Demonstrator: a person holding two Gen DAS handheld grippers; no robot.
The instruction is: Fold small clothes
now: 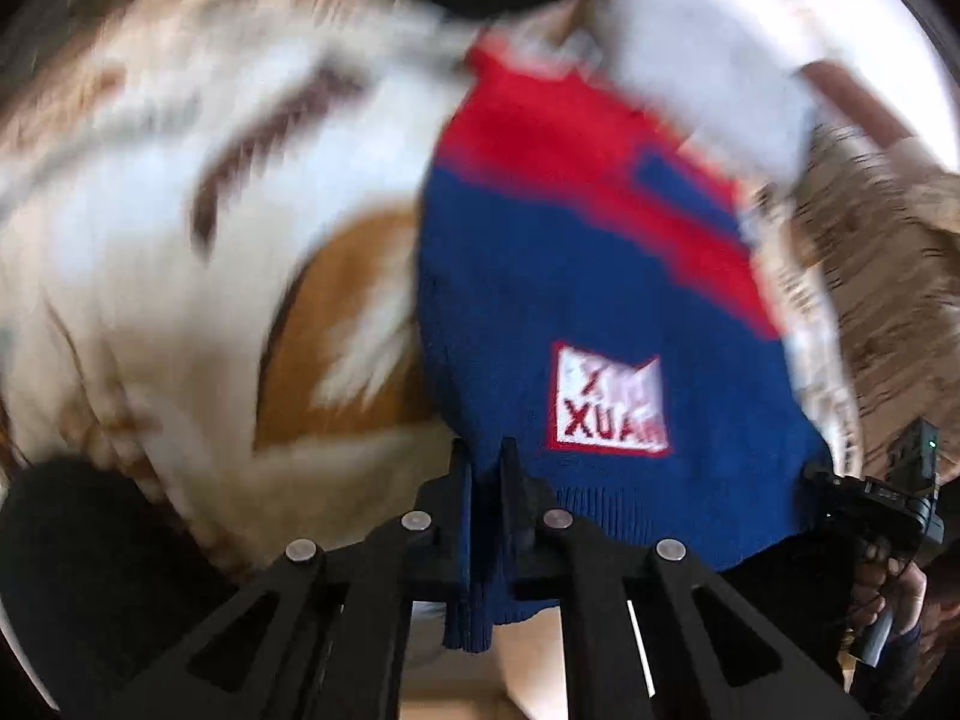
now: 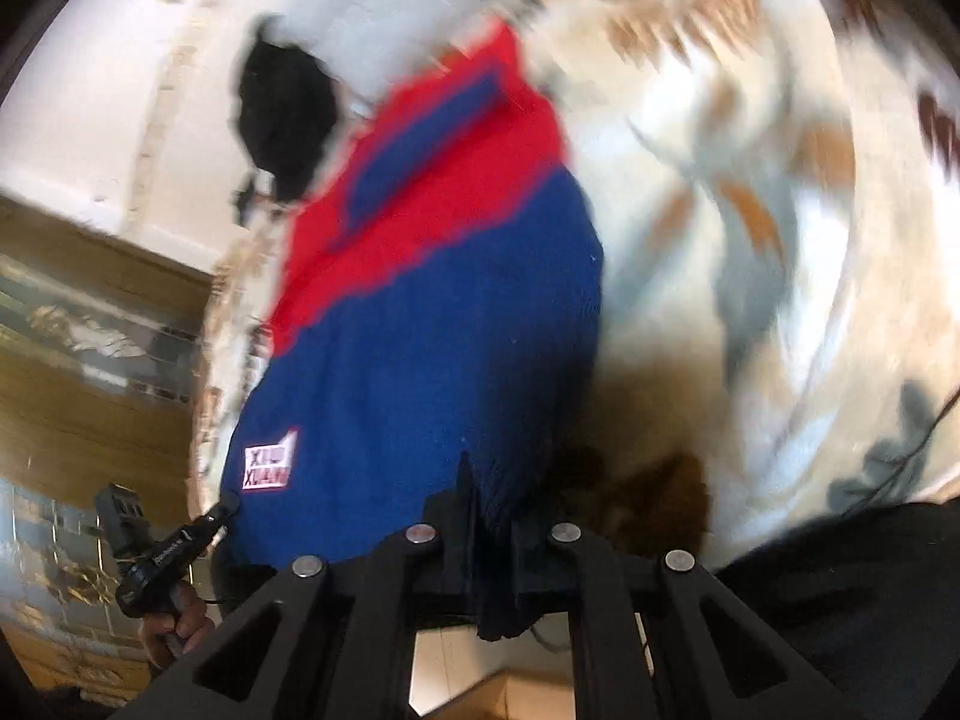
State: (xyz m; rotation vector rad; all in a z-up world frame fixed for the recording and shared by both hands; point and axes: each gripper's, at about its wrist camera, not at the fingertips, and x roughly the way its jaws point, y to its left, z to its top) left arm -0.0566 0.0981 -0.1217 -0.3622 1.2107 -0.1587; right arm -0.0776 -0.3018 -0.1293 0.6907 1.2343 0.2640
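A small knit sweater (image 1: 570,276), blue below and red above with a white and red "XUAN" patch (image 1: 609,402), hangs stretched between both grippers. My left gripper (image 1: 485,480) is shut on one corner of its blue ribbed hem. My right gripper (image 2: 489,504) is shut on the other hem corner of the sweater (image 2: 432,312). The right gripper also shows at the sweater's edge in the left wrist view (image 1: 840,492), and the left gripper in the right wrist view (image 2: 222,510). Both views are blurred.
A cream blanket with brown, orange and grey patterns (image 1: 180,210) lies under the sweater; it also shows in the right wrist view (image 2: 750,210). A black cloth (image 2: 285,114) and a white garment (image 1: 690,60) lie at the sweater's far end. Wooden furniture (image 2: 90,384) stands beyond the bed edge.
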